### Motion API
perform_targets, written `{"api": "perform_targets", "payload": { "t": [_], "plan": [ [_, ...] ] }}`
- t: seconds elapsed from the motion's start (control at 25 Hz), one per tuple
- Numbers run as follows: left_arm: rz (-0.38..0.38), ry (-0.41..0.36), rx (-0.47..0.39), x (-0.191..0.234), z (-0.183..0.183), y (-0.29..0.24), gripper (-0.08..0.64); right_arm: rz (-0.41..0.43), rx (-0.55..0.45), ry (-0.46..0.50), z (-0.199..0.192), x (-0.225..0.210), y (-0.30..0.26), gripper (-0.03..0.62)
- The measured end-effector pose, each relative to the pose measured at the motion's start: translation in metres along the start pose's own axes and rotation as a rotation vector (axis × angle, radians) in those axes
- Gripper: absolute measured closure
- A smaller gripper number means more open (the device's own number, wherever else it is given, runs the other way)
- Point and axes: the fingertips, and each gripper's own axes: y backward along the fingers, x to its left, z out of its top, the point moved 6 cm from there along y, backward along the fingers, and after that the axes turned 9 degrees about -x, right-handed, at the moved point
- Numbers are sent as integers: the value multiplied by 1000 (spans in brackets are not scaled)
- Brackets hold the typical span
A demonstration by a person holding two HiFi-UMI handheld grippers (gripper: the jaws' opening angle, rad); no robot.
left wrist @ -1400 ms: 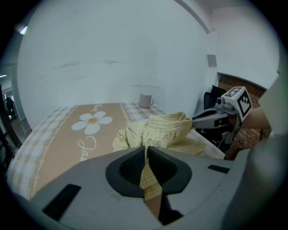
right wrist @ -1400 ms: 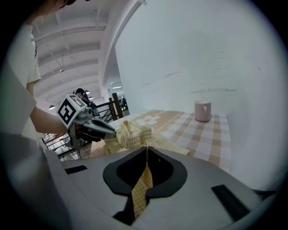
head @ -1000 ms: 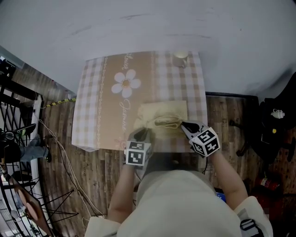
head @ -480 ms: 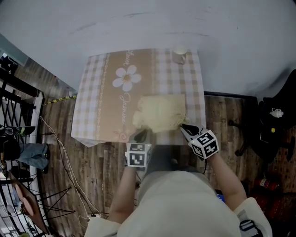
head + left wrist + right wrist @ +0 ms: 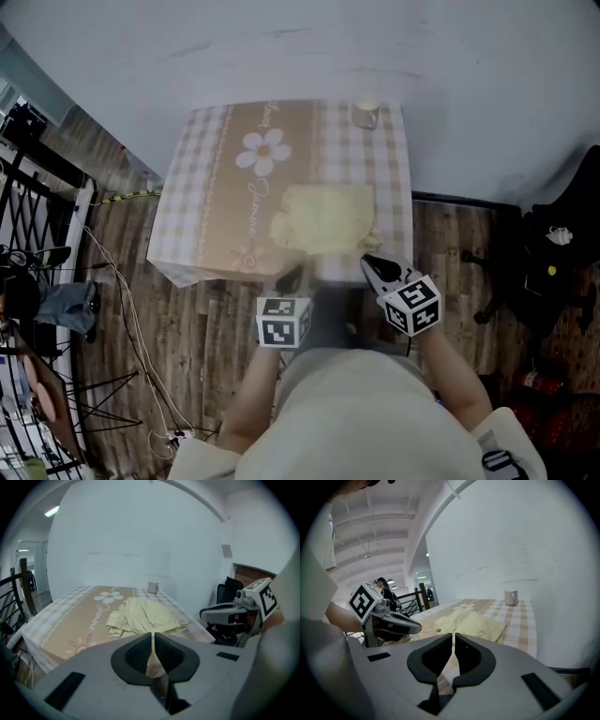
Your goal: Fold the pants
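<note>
The pale yellow checked pants (image 5: pixel 324 219) lie in a folded, slightly rumpled bundle on the right half of the table with the checked flower-print cloth (image 5: pixel 211 187). My left gripper (image 5: pixel 292 275) and right gripper (image 5: pixel 368 263) hover off the table's near edge, short of the pants, each shut and empty. In the left gripper view the pants (image 5: pixel 143 615) lie ahead beyond the shut left gripper (image 5: pixel 153 641), with the right gripper (image 5: pixel 224 616) off to the right. In the right gripper view the pants (image 5: pixel 474 620) lie ahead of the shut right gripper (image 5: pixel 453 641).
A white mug (image 5: pixel 365 114) stands at the table's far right corner, by the white wall. A black chair (image 5: pixel 555 253) is on the right. At the left are a black railing (image 5: pixel 37 187) and cables (image 5: pixel 122 309) on the wooden floor.
Both grippers have drawn back from the pants' near edge, off the table towards the person. The drawstring that showed on top no longer shows and the bundle lies still.
</note>
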Motion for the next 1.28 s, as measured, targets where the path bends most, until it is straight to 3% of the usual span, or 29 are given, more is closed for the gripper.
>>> {"api": "perform_targets", "payload": {
  "t": [0.64,1.28],
  "plan": [
    [3,38,-97,-34,0,53,540,-14,-74,32,4,43,44,581],
    [4,35,-128,-37,7,54,540,-55,-75,50,8,41,51,594]
  ]
}}
